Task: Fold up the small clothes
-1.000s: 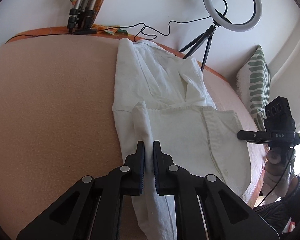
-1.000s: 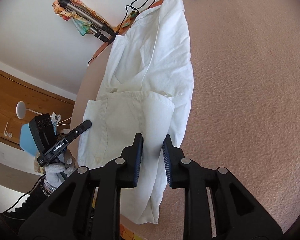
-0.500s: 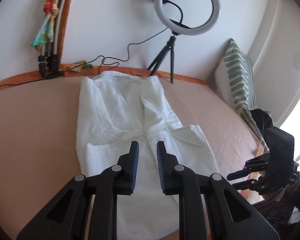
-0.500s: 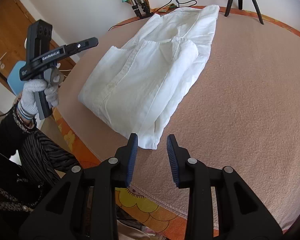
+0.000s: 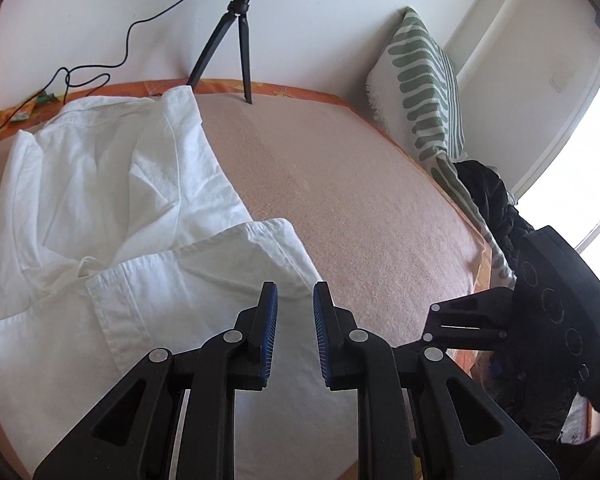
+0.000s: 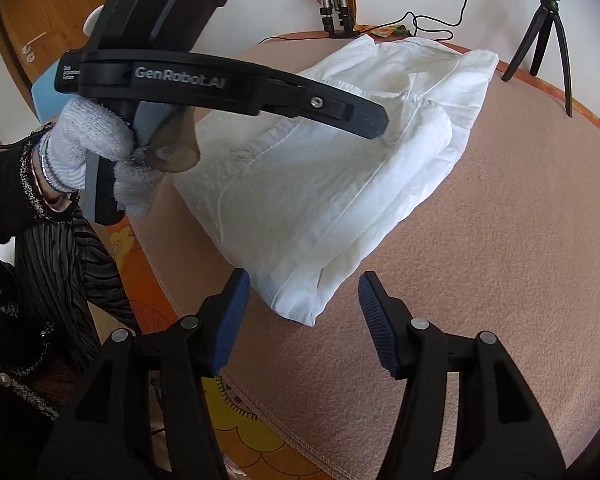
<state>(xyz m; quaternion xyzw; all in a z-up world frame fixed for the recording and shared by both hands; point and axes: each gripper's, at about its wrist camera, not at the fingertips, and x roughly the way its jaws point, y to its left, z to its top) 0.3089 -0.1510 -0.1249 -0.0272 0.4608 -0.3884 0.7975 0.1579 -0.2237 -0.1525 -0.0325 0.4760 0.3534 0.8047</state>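
A white shirt (image 5: 140, 208) lies folded on the peach blanket (image 5: 360, 184), its lower half doubled up over the collar end. My left gripper (image 5: 294, 292) hovers over the shirt's near right edge, jaws a narrow gap apart with nothing between them. In the right wrist view the shirt (image 6: 320, 168) stretches away, and my right gripper (image 6: 303, 280) hangs above its near corner. Its jaws are opening and the pads touch no cloth. The left gripper (image 6: 374, 122) crosses that view from the left, held by a gloved hand (image 6: 88, 140). The right gripper (image 5: 430, 322) shows at the blanket's right edge.
A ring light tripod (image 5: 236, 40) stands at the blanket's far edge. A green-patterned pillow (image 5: 420, 80) leans on the right wall, with dark clothing (image 5: 488, 196) below it. Folded tripod legs (image 6: 336, 0) and a cable sit behind the shirt. An orange sheet (image 6: 148, 272) marks the near edge.
Both grippers have let go of the shirt folds that they pinched and drawn back. The left one swung right along the shirt. The right one's jaws spread much wider.
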